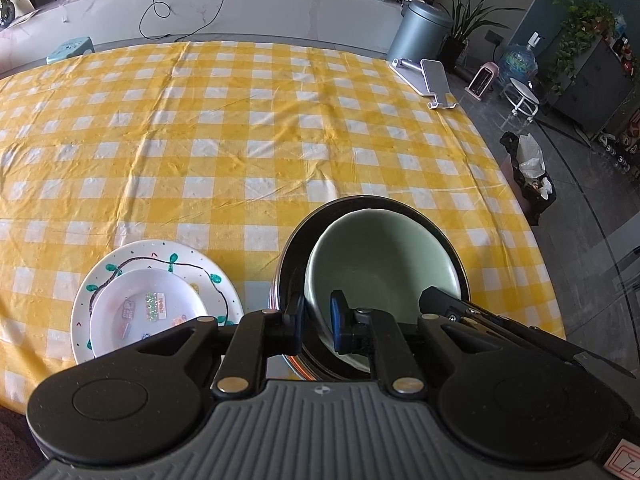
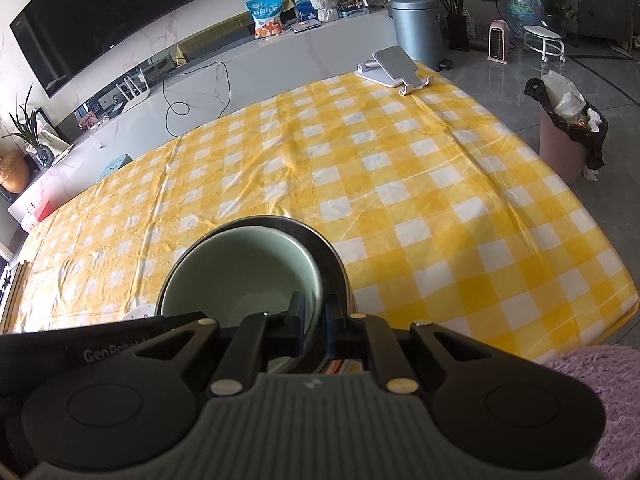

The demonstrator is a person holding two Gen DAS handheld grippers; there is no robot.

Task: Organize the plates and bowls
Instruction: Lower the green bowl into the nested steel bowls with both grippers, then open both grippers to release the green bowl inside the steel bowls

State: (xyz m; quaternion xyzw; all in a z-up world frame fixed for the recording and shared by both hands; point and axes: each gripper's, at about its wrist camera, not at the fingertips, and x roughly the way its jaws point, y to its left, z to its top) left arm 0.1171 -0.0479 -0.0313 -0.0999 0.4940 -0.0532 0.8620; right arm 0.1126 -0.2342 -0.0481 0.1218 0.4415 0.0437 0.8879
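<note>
A pale green bowl (image 1: 380, 264) sits tilted inside a larger black bowl (image 1: 288, 264) near the table's front edge. My left gripper (image 1: 319, 320) is shut on the green bowl's near left rim, one finger inside the bowl and one outside it. My right gripper (image 2: 316, 320) is shut on the same green bowl (image 2: 244, 268) at its right rim, inside the black bowl (image 2: 332, 256). To the left, a small white plate (image 1: 148, 308) lies on a bigger white plate with a vine pattern (image 1: 160, 258).
A yellow checked cloth (image 1: 240, 140) covers the table. A grey phone stand (image 1: 434, 80) sits at the far right corner. The table's right edge drops to a tiled floor with a lined waste bin (image 2: 568, 136). A purple fluffy fabric (image 2: 600, 392) lies at the near right.
</note>
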